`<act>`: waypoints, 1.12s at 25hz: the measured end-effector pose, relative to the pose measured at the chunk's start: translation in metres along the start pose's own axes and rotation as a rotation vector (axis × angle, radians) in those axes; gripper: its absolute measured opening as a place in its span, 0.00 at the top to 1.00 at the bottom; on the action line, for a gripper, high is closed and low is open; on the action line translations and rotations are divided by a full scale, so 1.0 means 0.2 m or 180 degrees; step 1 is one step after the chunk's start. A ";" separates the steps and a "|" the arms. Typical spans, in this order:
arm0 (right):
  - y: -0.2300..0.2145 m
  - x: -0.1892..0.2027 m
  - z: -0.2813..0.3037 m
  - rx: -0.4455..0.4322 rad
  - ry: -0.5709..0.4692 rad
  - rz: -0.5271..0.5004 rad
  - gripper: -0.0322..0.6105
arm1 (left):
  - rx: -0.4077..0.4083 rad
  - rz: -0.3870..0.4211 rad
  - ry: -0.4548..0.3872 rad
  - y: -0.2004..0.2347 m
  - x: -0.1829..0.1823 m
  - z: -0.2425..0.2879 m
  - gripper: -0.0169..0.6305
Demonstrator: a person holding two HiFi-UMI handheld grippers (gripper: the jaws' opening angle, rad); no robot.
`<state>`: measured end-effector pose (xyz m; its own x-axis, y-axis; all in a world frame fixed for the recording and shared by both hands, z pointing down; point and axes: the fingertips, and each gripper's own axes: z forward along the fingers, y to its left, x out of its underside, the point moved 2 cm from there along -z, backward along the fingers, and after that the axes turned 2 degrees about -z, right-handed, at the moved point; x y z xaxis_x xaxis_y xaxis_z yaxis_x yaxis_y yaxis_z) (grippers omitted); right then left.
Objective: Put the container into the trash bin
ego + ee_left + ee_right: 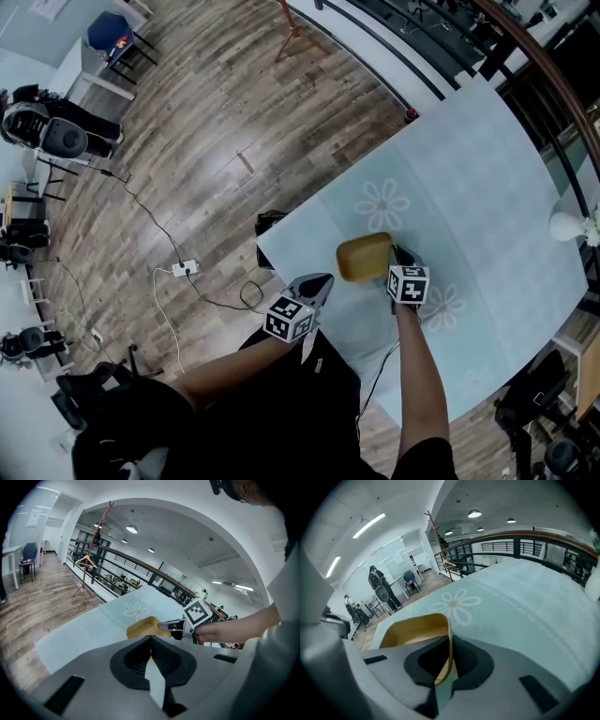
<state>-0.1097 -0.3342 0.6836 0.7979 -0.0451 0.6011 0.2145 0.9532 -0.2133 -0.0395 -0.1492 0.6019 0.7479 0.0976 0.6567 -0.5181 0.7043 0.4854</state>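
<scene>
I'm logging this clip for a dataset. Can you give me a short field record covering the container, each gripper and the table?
container: tan, open on top, beside a flower print
right gripper: shut on the container's wall
left gripper: shut, nothing between its jaws, apart from the container, over the table's near edge
table: covered in pale blue cloth with flower prints

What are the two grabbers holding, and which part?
The right gripper pinches the yellow container by its side wall at the rim. The left gripper is shut on nothing.
</scene>
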 end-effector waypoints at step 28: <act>0.74 0.52 -0.66 0.0978 -0.0730 0.1695 0.89 | 0.0975 0.0973 0.0128 0.16 -0.03 -0.35 0.95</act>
<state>0.0797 -0.2379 0.6138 0.6029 0.4890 0.6304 -0.3744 0.8711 -0.3177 -0.0317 -0.0781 0.5745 0.5534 0.3010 0.7767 -0.8129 0.3983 0.4249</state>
